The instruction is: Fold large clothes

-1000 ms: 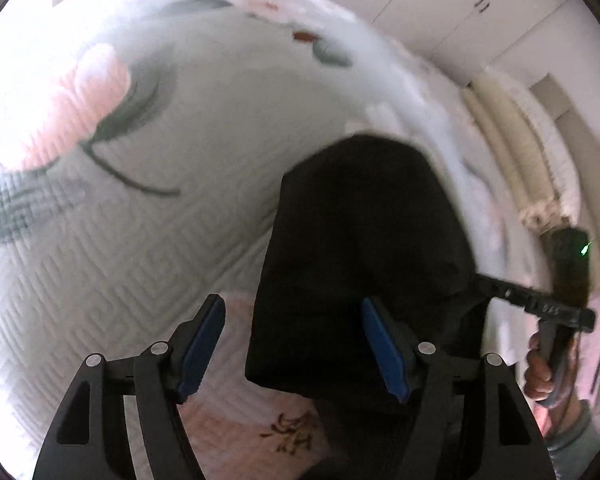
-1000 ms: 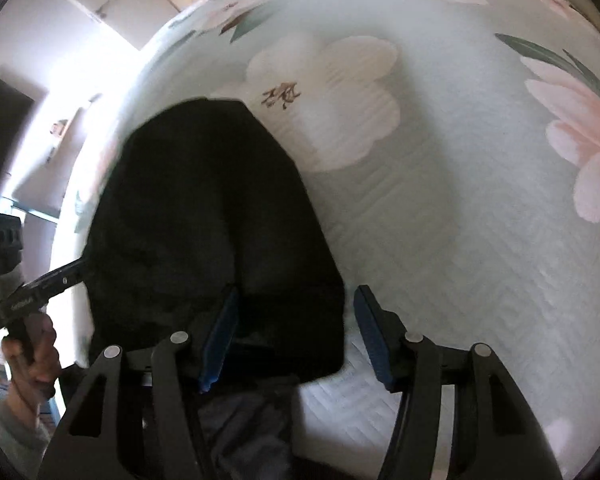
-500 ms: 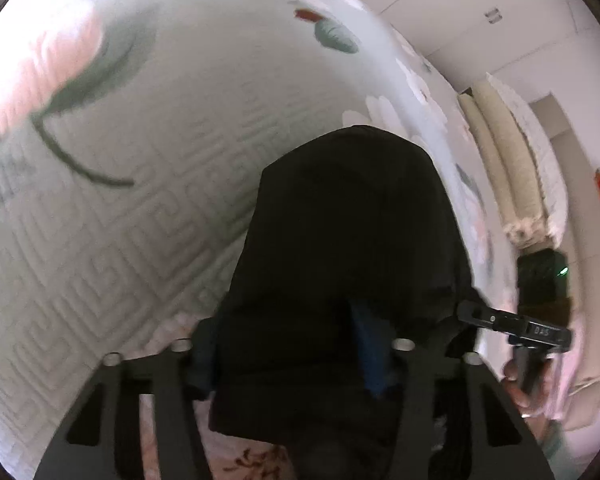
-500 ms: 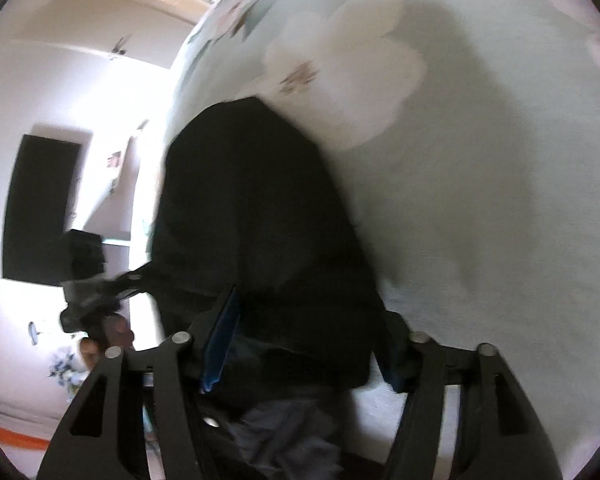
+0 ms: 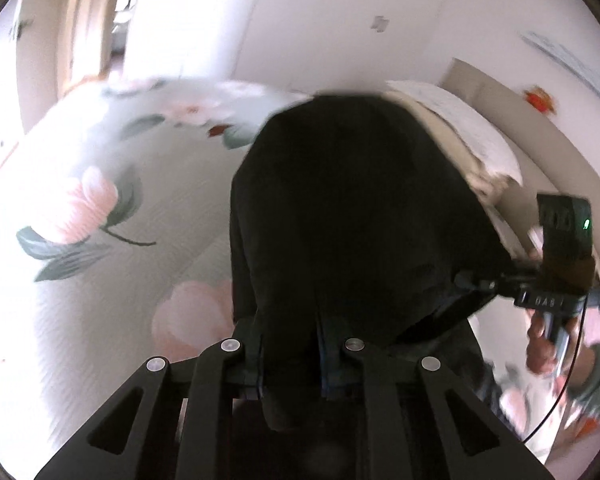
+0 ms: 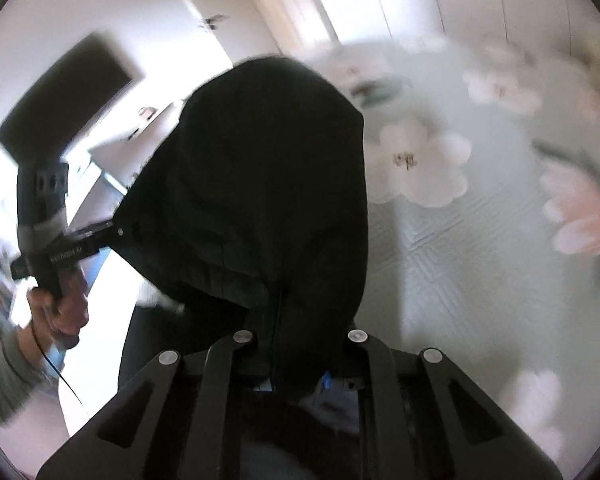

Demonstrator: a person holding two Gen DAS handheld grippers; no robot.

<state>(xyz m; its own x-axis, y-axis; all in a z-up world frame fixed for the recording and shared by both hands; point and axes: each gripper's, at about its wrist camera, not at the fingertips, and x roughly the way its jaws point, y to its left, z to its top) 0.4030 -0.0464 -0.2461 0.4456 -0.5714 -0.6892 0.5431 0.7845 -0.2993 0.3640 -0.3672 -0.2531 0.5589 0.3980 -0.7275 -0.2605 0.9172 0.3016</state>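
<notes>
Left view. Bedspread [image 5: 100,280]: pale quilted fabric with a raised geometric stitch, printed with pink flowers and grey-green leaves; blurred. No containers in view. Black garment [image 5: 340,220]: soft, matte, draped in a rounded hump that fills the middle of the view, its near edge gathered into the left gripper [image 5: 290,354]. The jaws are closing; both blue pads are buried in the cloth and pinch it. At the far right the right gripper [image 5: 466,282] bites the garment's other corner, carried by a hand [image 5: 544,344] in a grey-green cuff. Rolled white bedding [image 5: 472,128] lies along the bed's far side.

Right view. The left gripper [image 6: 118,232] is at the left edge on the garment's corner, a hand [image 6: 64,304] below it. A dark rectangular panel [image 6: 64,92] hangs on the wall behind. The garment [image 6: 260,180] again forms a dark dome, held taut between the two tools. Right gripper [image 6: 300,364]: fingers pressed together on the cloth, a sliver of blue pad showing. Bedspread [image 6: 480,240] to the right.

Change from a second ago: both grippers then stood spread over the garment's edge as it lay flat on the bedspread; now both clamp it, and more wall and less bed is in view.
</notes>
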